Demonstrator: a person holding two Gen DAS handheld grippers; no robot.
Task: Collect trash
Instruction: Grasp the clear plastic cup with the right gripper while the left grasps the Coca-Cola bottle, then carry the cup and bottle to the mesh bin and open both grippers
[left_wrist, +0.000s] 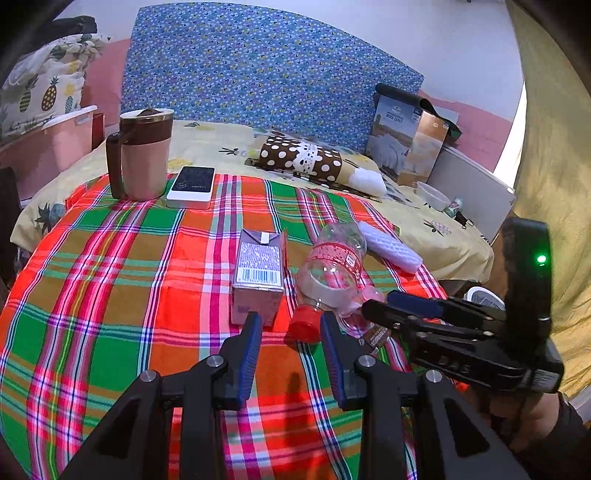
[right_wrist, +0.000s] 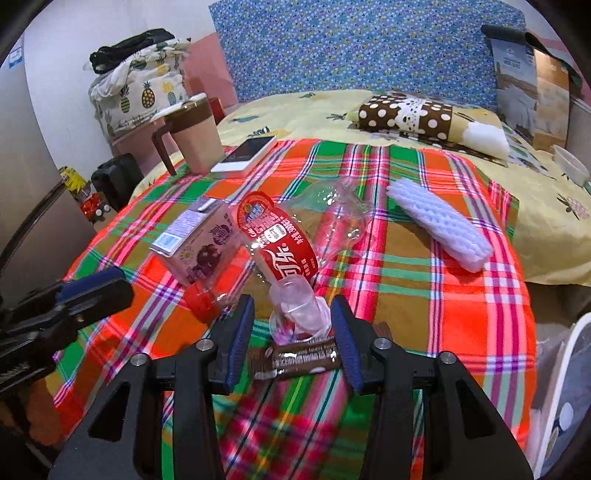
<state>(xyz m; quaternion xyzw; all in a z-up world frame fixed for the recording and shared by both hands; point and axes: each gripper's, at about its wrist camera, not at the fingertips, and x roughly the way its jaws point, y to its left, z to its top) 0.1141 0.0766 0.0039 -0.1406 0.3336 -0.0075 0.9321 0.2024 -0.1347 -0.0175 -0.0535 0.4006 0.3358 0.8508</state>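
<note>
Trash on the plaid cloth: a purple carton (right_wrist: 199, 240) standing upright, a crushed clear bottle (right_wrist: 291, 236) with red label and cap on its side just beside it, a brown wrapper (right_wrist: 295, 360) flat near the bottle's cap end, and a white foam sleeve (right_wrist: 439, 225) lying apart.

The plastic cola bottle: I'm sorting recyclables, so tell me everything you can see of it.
The plastic cola bottle is clear, looks empty and somewhat crumpled, with a red wrap-around label bearing white lettering and a red cap. It lies on its side on the plaid cloth, cap toward the cameras. The purple drink carton stands close beside it, seemingly touching. A crumpled clear plastic piece and a brown wrapper lie by its cap end. Neither gripper's fingers touch it.
</note>
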